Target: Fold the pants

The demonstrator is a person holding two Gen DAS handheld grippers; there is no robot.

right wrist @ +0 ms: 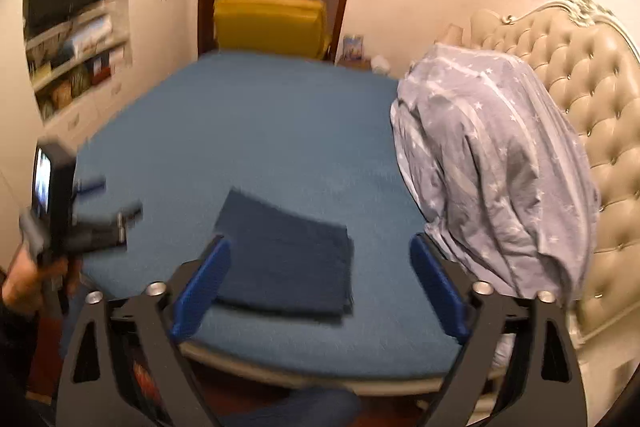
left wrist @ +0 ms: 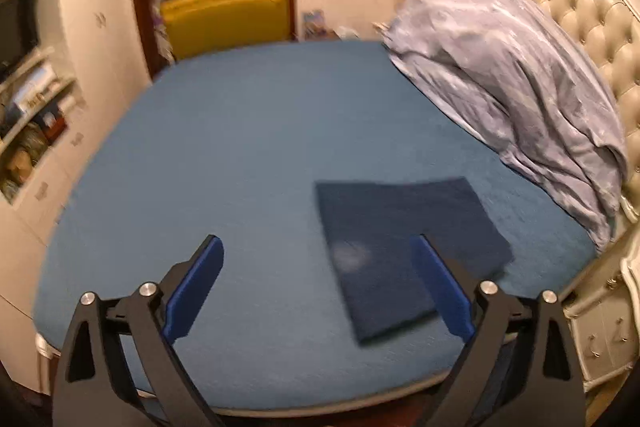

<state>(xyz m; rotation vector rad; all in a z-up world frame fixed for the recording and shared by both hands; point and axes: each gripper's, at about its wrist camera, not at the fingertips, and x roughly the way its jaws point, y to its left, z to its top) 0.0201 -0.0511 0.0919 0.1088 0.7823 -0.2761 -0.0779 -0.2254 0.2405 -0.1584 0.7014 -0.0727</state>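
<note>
Near the foot edge of the bed: the pants (right wrist: 286, 259) lie as a flat, dark navy rectangle on the blue sheet (left wrist: 240, 147), well apart from the grey star-print duvet (right wrist: 492, 167) heaped against the tufted headboard (right wrist: 580, 99).
Look of the pants: folded into a compact stack, edges roughly squared, layers visible along the near side in the right wrist view; a pale smudge shows on top in the left wrist view, possibly a print or glare.
Handling: soft, light, limp cloth; it will likely sag and unfold if lifted by one corner. The stacked edge nearest the bed's foot looks the best place to pinch, catching all layers together, ideally with both grippers.
Left gripper (left wrist: 316, 247): blue pads spread wide apart, nothing between them, held above the sheet to the left of the pants.
Right gripper (right wrist: 320, 247): pads wide apart, empty, hovering above the pants without touching.
Progress: judged done or nearly so; the bundle looks finished and released.
Beyond the bed's far side: a yellow chair (right wrist: 272, 23) in a doorway.
</note>
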